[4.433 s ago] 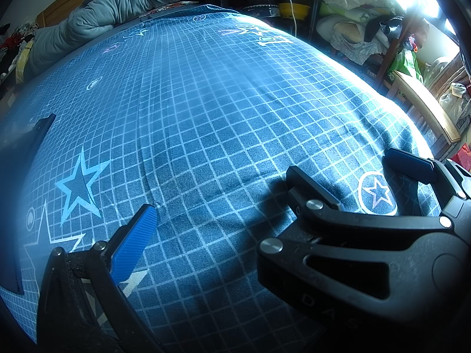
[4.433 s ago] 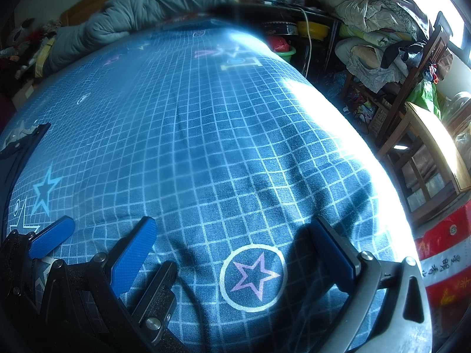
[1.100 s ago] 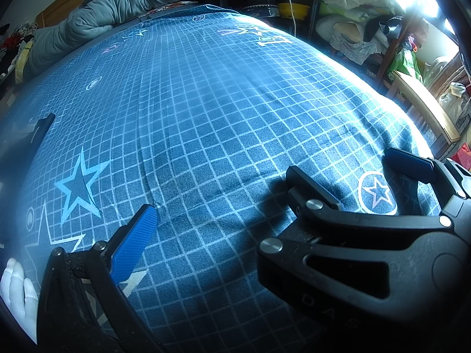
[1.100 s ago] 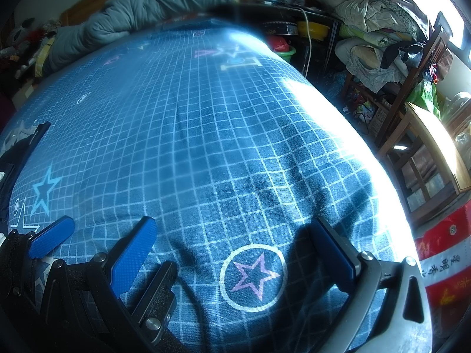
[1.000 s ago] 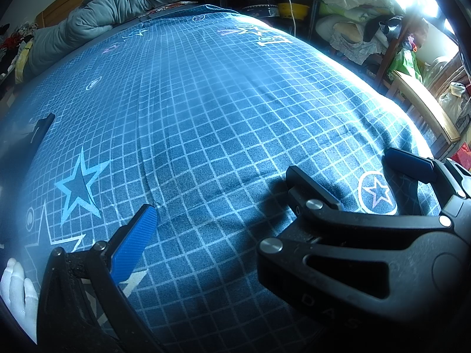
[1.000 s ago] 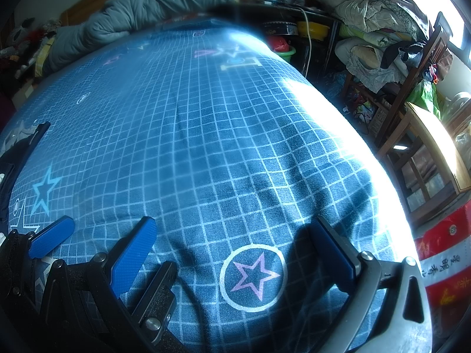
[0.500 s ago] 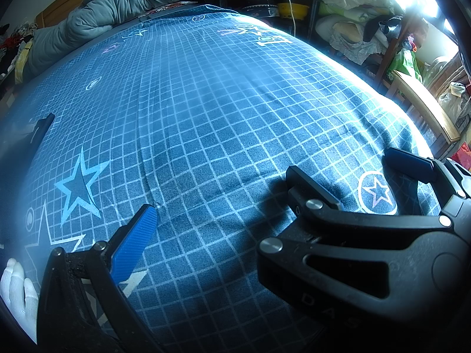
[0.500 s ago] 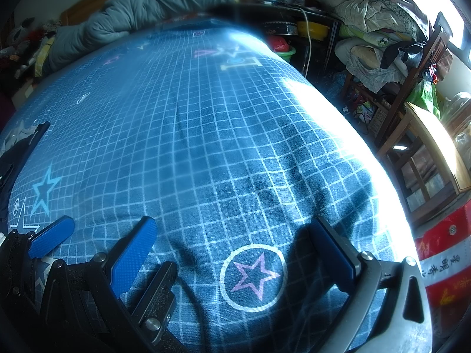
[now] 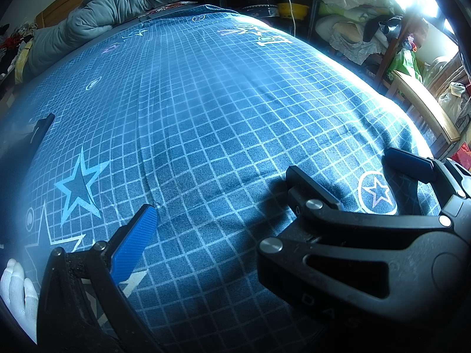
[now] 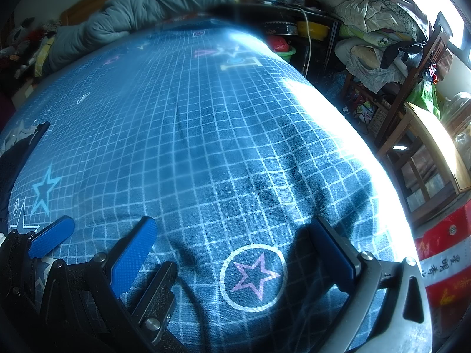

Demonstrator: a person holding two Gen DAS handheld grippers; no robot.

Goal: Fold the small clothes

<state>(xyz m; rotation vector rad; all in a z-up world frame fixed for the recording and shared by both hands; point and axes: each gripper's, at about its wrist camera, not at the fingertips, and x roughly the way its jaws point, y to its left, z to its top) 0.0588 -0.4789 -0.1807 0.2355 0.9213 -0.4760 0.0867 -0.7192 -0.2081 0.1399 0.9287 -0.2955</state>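
Observation:
A dark garment (image 9: 28, 144) lies at the far left edge of the blue grid bedsheet (image 9: 223, 111); it also shows in the right wrist view (image 10: 16, 161), mostly cut off. Both grippers rest low on the sheet, side by side, their fingers overlapping. My left gripper (image 9: 220, 203) is open, with only sheet between its fingers. My right gripper (image 10: 235, 229) is open over a circled star print (image 10: 253, 276). A white, finger-shaped piece of fabric (image 9: 16, 288) shows at the lower left; I cannot tell whether it is a glove or a sock.
A grey quilt (image 9: 117, 8) is bunched at the head of the bed. Right of the bed stand a wooden chair (image 10: 424, 153), piled bedding (image 10: 371, 14), a dark shelf with a yellow bowl (image 10: 312, 29) and a red bag (image 10: 444, 259).
Neither gripper has moved. Since 4.4 s ago the white fabric has appeared at the lower left of the left wrist view, and less of the dark garment shows there.

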